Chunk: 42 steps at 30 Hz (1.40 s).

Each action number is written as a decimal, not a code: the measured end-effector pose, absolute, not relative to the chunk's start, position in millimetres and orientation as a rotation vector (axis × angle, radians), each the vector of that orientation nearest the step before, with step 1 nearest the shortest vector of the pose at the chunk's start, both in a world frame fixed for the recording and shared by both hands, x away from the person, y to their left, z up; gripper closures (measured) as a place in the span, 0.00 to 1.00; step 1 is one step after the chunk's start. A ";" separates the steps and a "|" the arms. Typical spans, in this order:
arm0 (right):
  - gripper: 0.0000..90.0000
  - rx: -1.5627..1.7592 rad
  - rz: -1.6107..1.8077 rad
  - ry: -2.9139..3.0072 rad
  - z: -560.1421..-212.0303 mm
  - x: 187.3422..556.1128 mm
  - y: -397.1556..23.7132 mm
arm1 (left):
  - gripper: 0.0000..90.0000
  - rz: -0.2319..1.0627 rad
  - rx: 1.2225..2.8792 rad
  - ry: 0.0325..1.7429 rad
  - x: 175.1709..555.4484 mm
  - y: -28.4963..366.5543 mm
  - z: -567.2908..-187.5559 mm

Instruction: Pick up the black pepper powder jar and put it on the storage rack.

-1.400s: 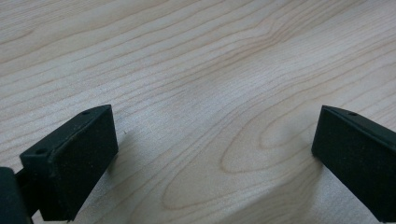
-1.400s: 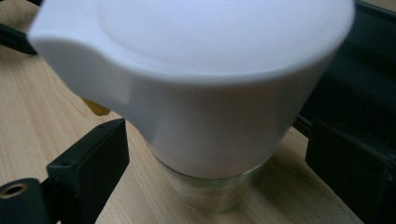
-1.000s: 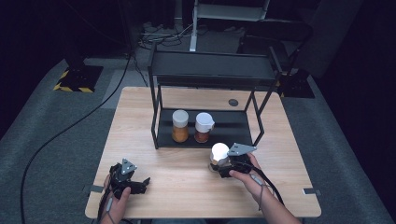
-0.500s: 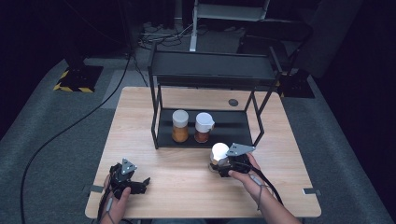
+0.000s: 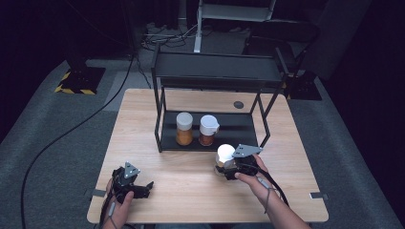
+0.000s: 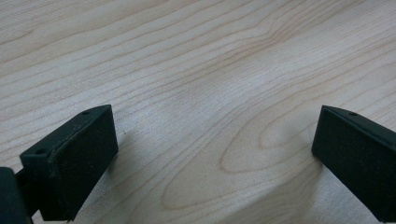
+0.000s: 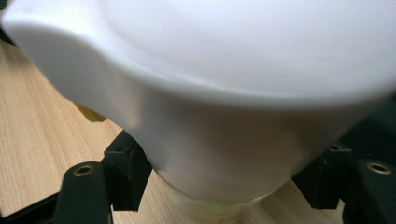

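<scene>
White-capped jar stands on the table at lower centre-right, just before the black rack. Right gripper is clamped on it; left gripper rests agape, empty. Judged step: grasp secured; next calls for a lift onto the rack's shelf beside two jars.

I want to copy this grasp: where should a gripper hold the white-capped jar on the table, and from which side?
Grip the jar on its glass body just under the wide white cap, from the person's side, level, as the right gripper does: the cap overhangs, stopping slips.
</scene>
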State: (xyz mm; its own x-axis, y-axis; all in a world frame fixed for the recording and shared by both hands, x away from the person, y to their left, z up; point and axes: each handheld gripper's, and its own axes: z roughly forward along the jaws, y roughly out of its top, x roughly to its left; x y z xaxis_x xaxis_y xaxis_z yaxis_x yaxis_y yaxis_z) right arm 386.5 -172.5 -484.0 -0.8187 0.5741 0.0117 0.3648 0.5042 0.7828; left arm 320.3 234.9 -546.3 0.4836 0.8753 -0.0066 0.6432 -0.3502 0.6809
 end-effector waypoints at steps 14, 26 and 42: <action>0.35 0.806 1.202 2.470 -457.1 388.8 -182.5 | 0.00 0.482 2.109 1.248 320.3 234.9 -546.3; 0.35 0.823 1.204 2.438 -435.2 395.2 -189.3 | 0.00 0.483 2.108 1.247 320.3 234.9 -546.3; 0.35 0.831 1.199 2.393 -412.5 410.9 -193.7 | 0.00 0.482 2.107 1.249 320.2 234.8 -546.4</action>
